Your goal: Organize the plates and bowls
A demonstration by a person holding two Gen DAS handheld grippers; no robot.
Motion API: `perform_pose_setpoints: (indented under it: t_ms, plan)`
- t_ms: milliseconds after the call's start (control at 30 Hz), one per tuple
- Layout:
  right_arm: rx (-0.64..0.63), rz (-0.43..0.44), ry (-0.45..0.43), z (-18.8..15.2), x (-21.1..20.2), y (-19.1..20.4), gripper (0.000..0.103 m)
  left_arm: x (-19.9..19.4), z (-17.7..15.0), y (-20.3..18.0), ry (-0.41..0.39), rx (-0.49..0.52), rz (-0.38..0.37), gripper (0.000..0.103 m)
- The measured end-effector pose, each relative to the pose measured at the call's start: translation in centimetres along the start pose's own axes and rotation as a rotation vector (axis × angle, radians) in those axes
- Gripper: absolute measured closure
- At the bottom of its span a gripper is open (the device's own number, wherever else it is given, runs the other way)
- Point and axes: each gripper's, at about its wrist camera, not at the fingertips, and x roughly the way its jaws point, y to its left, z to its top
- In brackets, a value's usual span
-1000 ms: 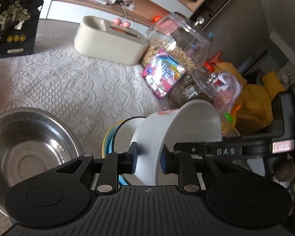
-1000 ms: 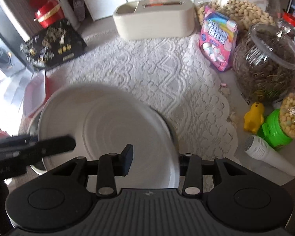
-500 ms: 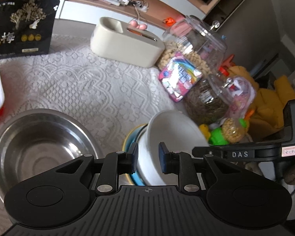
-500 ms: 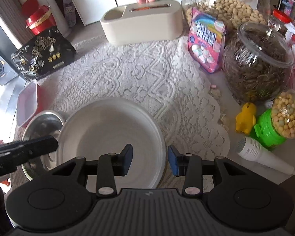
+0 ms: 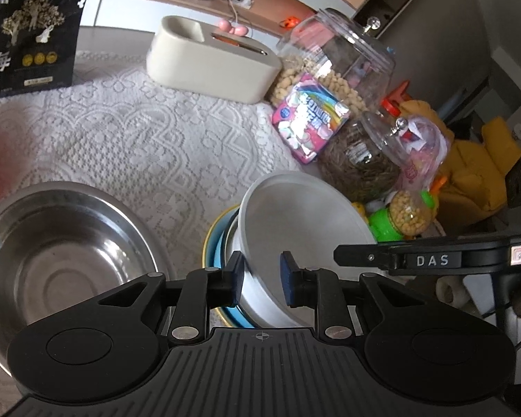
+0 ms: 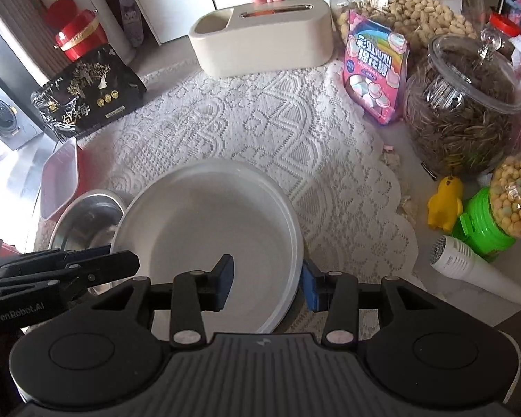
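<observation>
- A lived-in home: a white lace tablecloth (image 6: 260,132) covers the table.
- At the right stand glass snack jars of peanuts (image 6: 399,10) and sunflower seeds (image 6: 462,118), with a pink marshmallow bag (image 6: 375,73) just beside them.
- Far left, a red tin (image 6: 80,34) stands on the floor; a yellow toy duck (image 6: 444,205) sits near right.

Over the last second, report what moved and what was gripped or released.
The white bowl went from tilted up on edge to lying level, nested on the blue-and-yellow plate stack. Both the left gripper and right gripper opened and now only straddle its rim, without clamping. The steel bowl, the lace cloth and the snack jars did not move.
</observation>
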Motion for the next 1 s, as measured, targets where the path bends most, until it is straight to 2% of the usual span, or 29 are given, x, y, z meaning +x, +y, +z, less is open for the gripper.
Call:
perform_pose_setpoints:
  t_ms: [233, 467, 667, 800, 833, 1000]
  plan:
    - [-0.028, -0.05, 0.011, -0.9, 1.5, -0.1, 0.061, 0.8, -0.2, -0.1, 0.004, 0.01, 0.053, 0.078]
    - [-0.02, -0.042, 0.0, -0.9, 2.0, -0.6, 0.061, 1.0, -0.4, 0.4, 0.002, 0.004, 0.088, 0.078]
    - [-0.042, -0.042, -0.025, -0.8, 2.9, -1.0, 0.054, 1.9, -0.3, 0.1, 0.01, 0.003, 0.123, 0.078]
    - [-0.035, -0.011, 0.002, -0.7, 4.4, -2.0, 0.053, 1.6, 0.0, -0.8, 0.004, 0.012, 0.125, 0.076]
    - [-0.035, 0.009, 0.016, -0.5, 4.9, -2.2, 0.049, 1.2, 0.0, -0.9, -0.002, 0.015, 0.118, 0.076]
    - [-0.067, 0.094, 0.066, 0.0, 7.4, -2.7, 0.046, 0.4, 0.5, 0.1, 0.007, -0.021, 0.131, 0.076]
